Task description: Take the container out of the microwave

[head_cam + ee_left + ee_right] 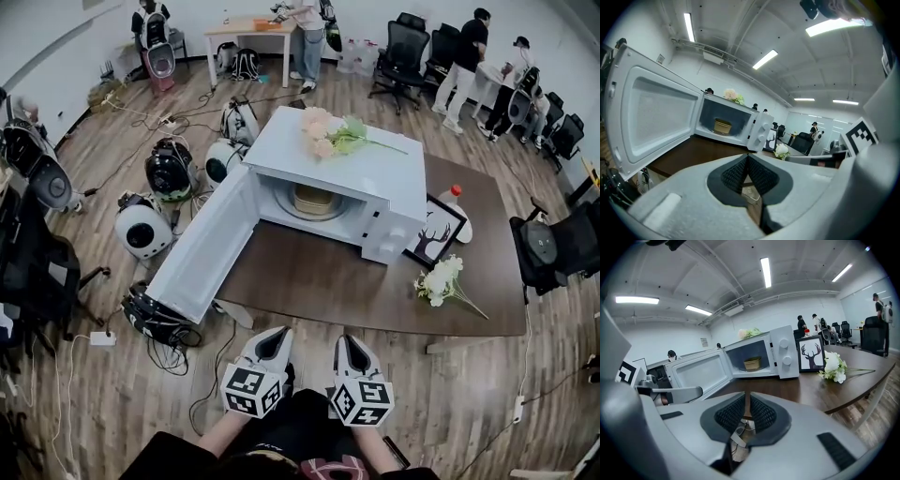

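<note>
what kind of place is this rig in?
Looks like an open office or lab, not a kitchen: swivel office chairs, people at desks along the far wall, and the microwave staged on a brown table.

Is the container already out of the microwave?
No, the container sits inside the microwave, behind the wide-open door.
</note>
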Motion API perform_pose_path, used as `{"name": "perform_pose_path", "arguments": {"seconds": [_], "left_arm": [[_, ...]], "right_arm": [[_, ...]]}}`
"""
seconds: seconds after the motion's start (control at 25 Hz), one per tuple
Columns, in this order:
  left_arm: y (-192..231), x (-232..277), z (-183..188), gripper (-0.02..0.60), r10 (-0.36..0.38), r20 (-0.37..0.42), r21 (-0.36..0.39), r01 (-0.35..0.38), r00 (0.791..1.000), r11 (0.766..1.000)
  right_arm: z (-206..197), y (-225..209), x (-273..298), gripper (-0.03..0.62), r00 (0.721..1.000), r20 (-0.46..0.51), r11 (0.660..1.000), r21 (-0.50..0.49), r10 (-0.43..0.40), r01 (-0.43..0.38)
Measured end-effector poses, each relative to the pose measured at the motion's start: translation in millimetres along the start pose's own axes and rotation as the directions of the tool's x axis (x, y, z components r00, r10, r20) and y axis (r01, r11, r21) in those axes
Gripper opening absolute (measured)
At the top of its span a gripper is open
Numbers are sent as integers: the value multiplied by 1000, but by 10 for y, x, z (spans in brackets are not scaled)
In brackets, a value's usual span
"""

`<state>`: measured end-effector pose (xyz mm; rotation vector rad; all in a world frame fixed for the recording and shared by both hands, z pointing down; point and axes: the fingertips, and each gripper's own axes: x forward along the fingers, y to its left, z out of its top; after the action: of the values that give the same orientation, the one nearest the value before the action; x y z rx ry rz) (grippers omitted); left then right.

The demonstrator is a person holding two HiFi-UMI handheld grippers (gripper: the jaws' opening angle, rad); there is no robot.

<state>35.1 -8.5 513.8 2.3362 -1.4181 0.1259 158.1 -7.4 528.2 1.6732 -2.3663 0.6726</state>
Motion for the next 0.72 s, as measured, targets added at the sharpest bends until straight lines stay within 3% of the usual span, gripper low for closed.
{"name": "perform_pose_path", "arguments": {"seconds": [0.72], "left_arm": [[791, 1229, 712, 9, -127, -36, 52, 129, 991, 990]], "right_arm": [[623, -87, 1377, 44, 994, 8, 992, 62, -112, 111]]}}
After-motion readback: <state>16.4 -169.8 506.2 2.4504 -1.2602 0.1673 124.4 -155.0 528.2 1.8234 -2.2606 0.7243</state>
